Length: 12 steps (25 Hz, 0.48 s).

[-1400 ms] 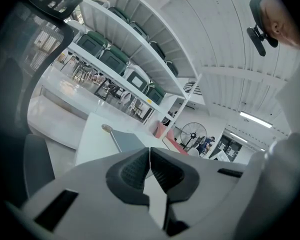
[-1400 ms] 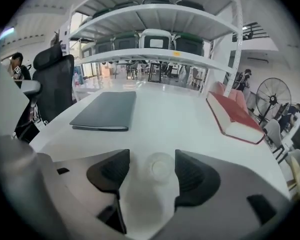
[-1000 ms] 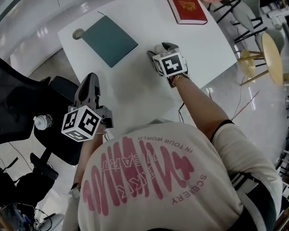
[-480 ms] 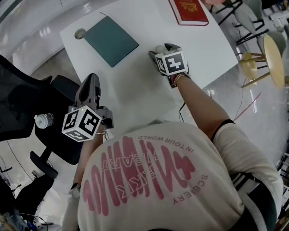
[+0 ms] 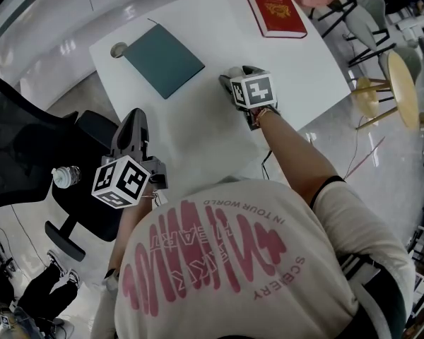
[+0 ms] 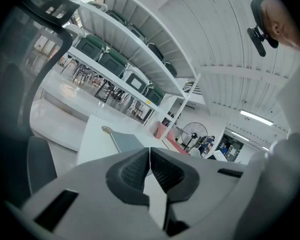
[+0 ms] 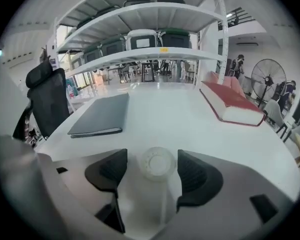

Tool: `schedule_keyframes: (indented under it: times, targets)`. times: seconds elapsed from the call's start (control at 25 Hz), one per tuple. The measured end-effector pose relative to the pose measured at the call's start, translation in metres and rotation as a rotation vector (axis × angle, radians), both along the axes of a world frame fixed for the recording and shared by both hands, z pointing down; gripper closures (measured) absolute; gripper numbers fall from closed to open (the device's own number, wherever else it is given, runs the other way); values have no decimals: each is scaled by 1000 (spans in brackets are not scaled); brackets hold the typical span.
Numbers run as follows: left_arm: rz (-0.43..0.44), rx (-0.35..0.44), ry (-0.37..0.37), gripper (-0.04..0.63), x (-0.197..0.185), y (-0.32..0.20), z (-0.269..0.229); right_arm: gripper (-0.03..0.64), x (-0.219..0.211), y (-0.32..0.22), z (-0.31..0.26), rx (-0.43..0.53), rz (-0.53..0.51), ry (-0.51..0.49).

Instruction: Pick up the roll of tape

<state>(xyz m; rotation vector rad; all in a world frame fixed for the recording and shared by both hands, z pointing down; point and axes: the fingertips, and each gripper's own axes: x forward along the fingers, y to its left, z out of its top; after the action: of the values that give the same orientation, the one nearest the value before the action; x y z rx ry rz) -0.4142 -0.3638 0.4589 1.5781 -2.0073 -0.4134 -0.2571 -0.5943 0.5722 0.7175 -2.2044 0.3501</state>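
Note:
The roll of tape (image 7: 157, 162) is a small white ring lying flat on the white table (image 5: 198, 126). My right gripper (image 7: 151, 165) points down at it with the roll between its dark pads (image 7: 190, 171), a gap on each side. Its jaws have just been opening and press on nothing. In the head view the roll (image 5: 234, 71) peeks out just beyond the right gripper (image 5: 233, 78). My left gripper (image 5: 133, 120) hovers off the table's near-left edge with its jaws shut and empty, its tips (image 6: 149, 164) meeting.
A teal notebook (image 5: 164, 60) lies on the table's far left beside a round cable hole (image 5: 118, 49). A red book (image 5: 275, 7) lies at the far right. A black office chair (image 5: 28, 154) and a bottle (image 5: 63, 177) are at left, a yellow stool (image 5: 399, 87) at right.
The right gripper has rolled slightly about its own line; its marker cube now sits a little squarer. The left gripper has stayed where it was.

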Motion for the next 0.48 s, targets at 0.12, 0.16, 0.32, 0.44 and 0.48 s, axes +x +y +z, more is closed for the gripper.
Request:
schedule_keyframes:
  times: [0.12,0.16,0.32,0.44,0.48]
  targets:
    - [-1,-1,1,571,1,0,0,284,1,0,0,-11,13,-11]
    - [-1,-1,1,571,1,0,0,284,2,0,0,-12,15,-12]
    - [-2,0,1,571,1,2,0,291,2,1,0,-12,14,-10]
    - [-2,0,1,571,1,3,0,298,0,1,-1,-12,12,-9]
    - [-3,0,0,571,1,3,0,302,0,2,-1,-12,11,-8]
